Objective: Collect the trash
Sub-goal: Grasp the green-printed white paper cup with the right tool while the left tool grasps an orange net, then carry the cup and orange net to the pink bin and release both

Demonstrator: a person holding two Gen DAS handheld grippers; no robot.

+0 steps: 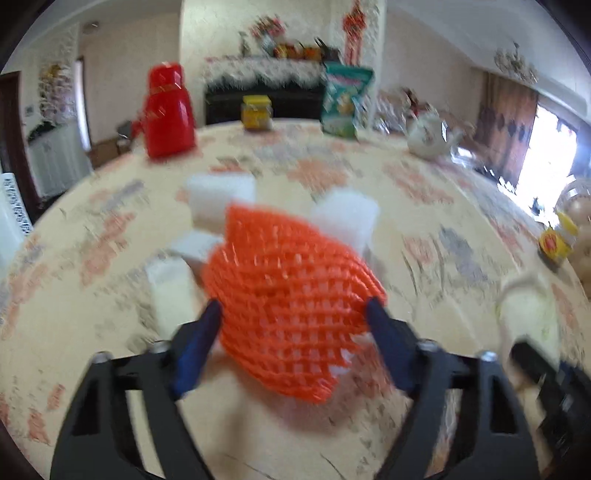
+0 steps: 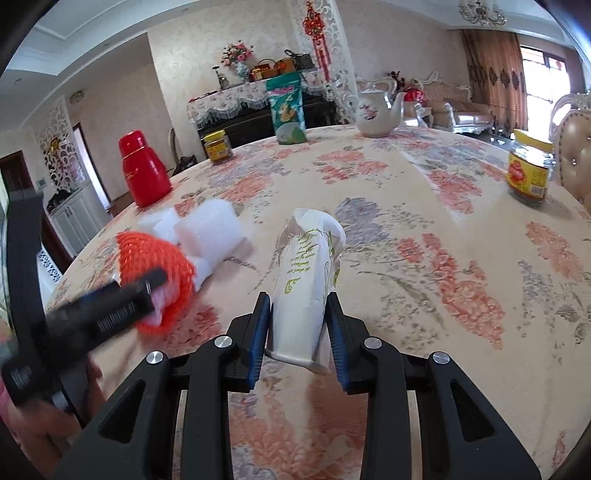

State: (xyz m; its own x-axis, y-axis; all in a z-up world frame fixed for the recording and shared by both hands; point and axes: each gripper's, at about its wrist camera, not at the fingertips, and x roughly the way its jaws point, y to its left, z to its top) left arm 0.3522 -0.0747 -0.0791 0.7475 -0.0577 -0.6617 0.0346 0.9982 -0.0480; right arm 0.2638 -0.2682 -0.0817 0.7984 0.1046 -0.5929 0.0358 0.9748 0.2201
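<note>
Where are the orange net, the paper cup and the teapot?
orange net (image 1: 291, 306): left wrist view, middle of mesh.
paper cup (image 2: 306, 280): right wrist view, its side.
teapot (image 2: 376, 114): right wrist view, its belly.

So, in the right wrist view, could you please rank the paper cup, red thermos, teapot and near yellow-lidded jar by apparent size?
1. Paper cup, nearest the camera
2. Red thermos
3. Teapot and yellow-lidded jar look alike

I stand in a living room with pale patterned wallpaper (image 2: 177, 66) and a white coffered ceiling. Against the far wall sits a dark piano (image 2: 255, 122) under a lace-edged floral cloth, with flowers (image 2: 238, 51) on top. A red knot ornament (image 2: 316, 26) hangs on a white fretwork pillar. To my right, brown curtains (image 2: 495, 74) frame a bright window (image 2: 546, 85) beside an ornate cream sofa (image 2: 454, 107).
</note>
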